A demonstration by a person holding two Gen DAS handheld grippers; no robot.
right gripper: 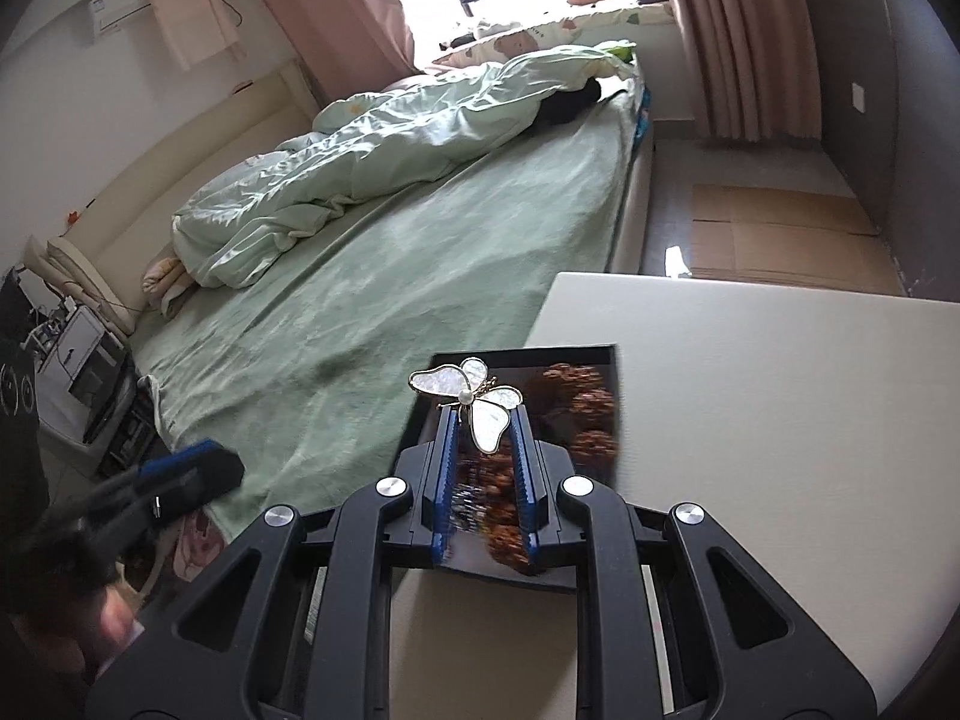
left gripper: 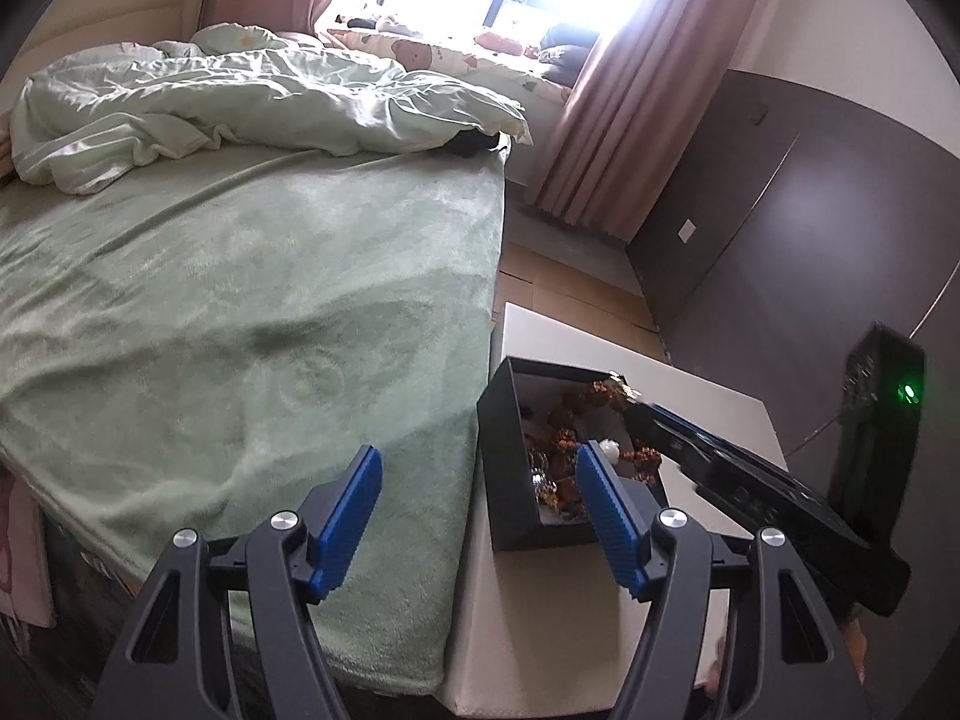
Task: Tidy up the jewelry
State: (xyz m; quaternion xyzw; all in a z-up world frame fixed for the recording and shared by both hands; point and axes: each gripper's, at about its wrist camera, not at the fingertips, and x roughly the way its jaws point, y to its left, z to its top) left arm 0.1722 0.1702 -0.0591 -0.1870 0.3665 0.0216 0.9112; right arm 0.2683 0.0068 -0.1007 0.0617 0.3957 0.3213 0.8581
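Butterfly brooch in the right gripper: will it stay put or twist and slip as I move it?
The brooch looks stiff and light: thin metal outline, flat pearly wings. The right gripper pinches only one lower wing, so it may pivot. Its glossy surface could slip; the wings look fragile. If dropped, it would probably land in the black box.
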